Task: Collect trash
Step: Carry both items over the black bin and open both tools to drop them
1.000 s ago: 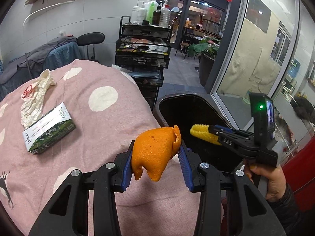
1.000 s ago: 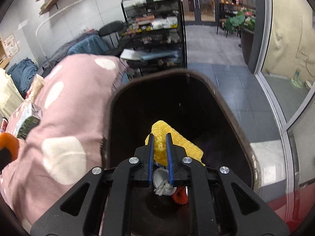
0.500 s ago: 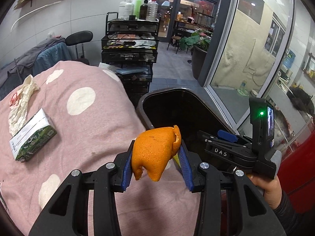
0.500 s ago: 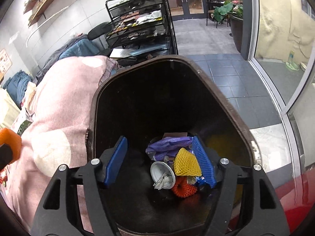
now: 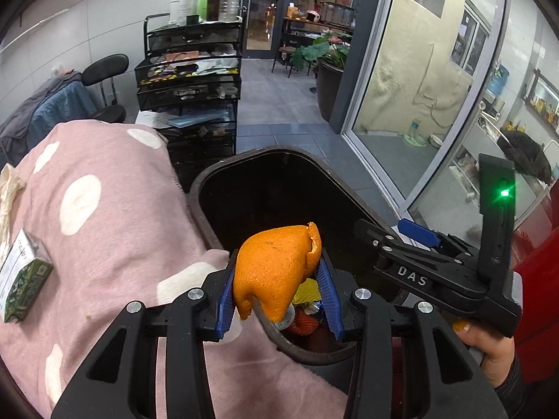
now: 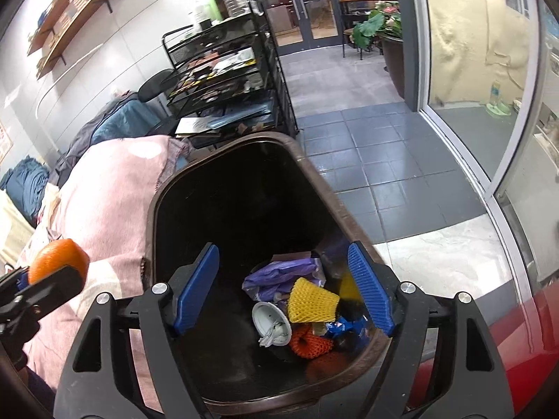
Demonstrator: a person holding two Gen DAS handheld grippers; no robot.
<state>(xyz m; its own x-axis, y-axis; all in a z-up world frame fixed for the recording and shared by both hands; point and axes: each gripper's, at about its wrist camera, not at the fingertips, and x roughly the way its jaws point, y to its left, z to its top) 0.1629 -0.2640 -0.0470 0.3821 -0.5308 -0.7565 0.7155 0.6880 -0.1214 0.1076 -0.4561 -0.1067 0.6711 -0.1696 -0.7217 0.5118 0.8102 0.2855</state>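
My left gripper (image 5: 277, 291) is shut on an orange peel (image 5: 276, 272) and holds it over the near left rim of the dark trash bin (image 5: 209, 181). My right gripper (image 6: 284, 295) is open and empty above the bin (image 6: 335, 206). A yellow foam net (image 6: 311, 302) lies in the bin beside a purple bag (image 6: 279, 274), a white cup (image 6: 270, 321) and an orange net (image 6: 309, 342). A green and white carton (image 5: 22, 279) and a crumpled tissue (image 5: 8, 188) lie on the pink spotted cloth (image 5: 115, 216).
A black wire cart (image 5: 190, 94) with bottles stands behind the bin. A stool and draped clothes (image 5: 52, 104) are at the left. A glass sliding door (image 5: 419, 87) is on the right. A red surface (image 6: 517, 331) borders the bin's right side.
My right gripper opened and let the yellow foam net fall into the bin. My left gripper moved right with the orange peel, from above the cloth to the bin's rim.
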